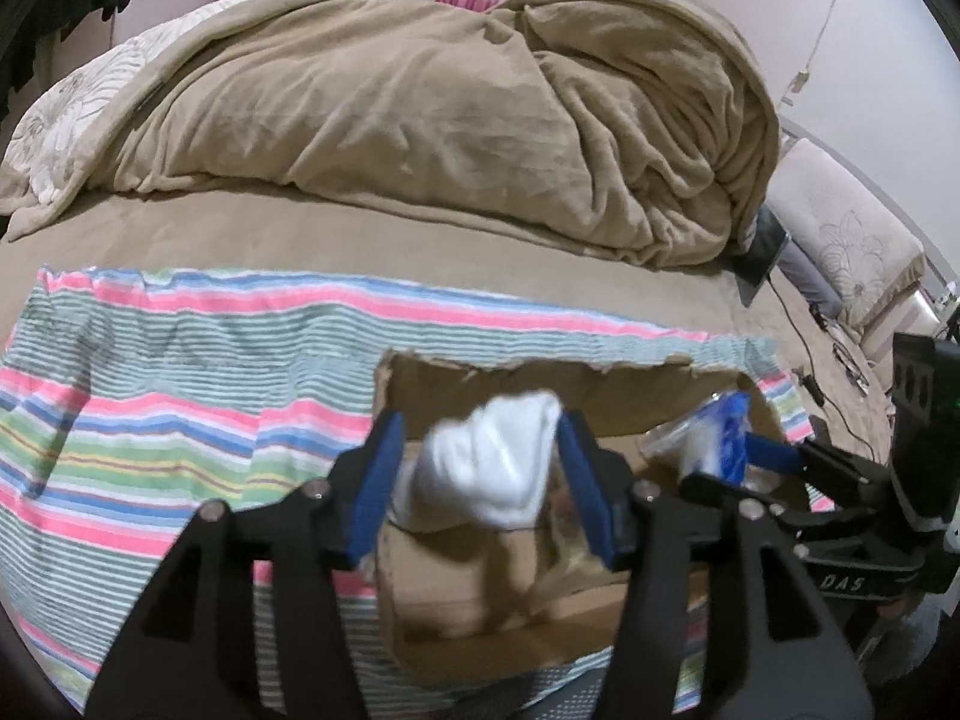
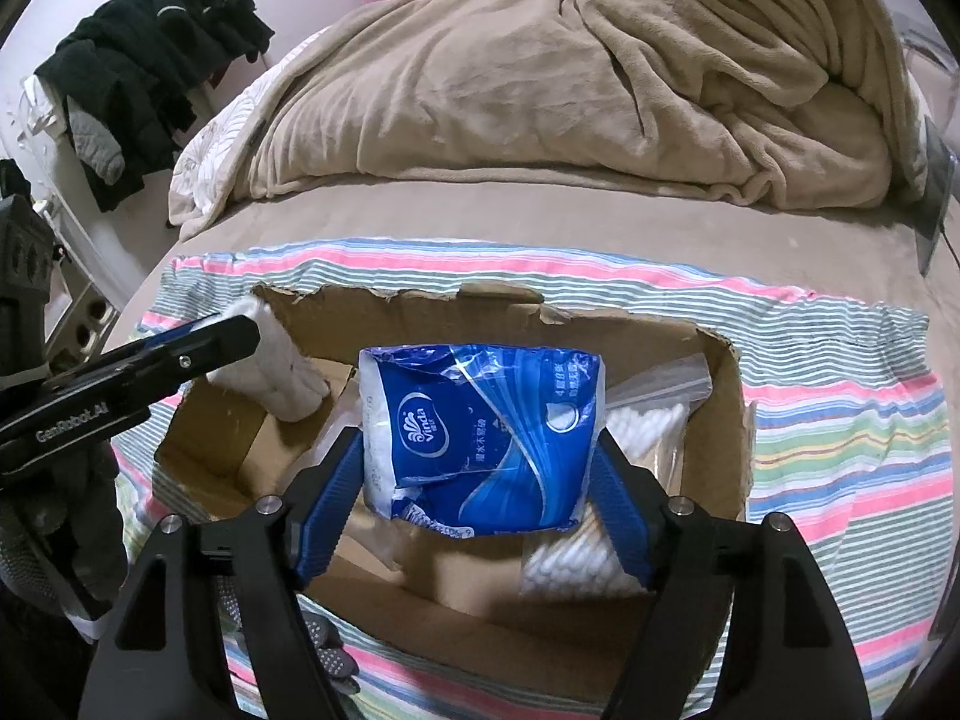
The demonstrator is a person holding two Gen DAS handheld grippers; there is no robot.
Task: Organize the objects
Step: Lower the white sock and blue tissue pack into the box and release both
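Note:
An open cardboard box (image 2: 729, 420) sits on a striped cloth on the bed; it also shows in the left wrist view (image 1: 420, 648). My right gripper (image 2: 477, 462) is shut on a blue Vinda tissue pack (image 2: 480, 432) and holds it over the box; the pack also shows in the left wrist view (image 1: 717, 438). My left gripper (image 1: 477, 462) is shut on a white rolled sock (image 1: 498, 462) over the box's left part. The sock also shows in the right wrist view (image 2: 282, 372), next to the left gripper's finger. A bag of cotton swabs (image 2: 648, 420) lies inside the box.
The striped cloth (image 1: 150, 420) covers the near bed. A rumpled tan blanket (image 1: 450, 120) is heaped behind. A dark tablet (image 1: 765, 252) with a cable leans at the right. Black clothes (image 2: 144, 72) hang on a rack at the left. A white cushion (image 1: 846, 240) is far right.

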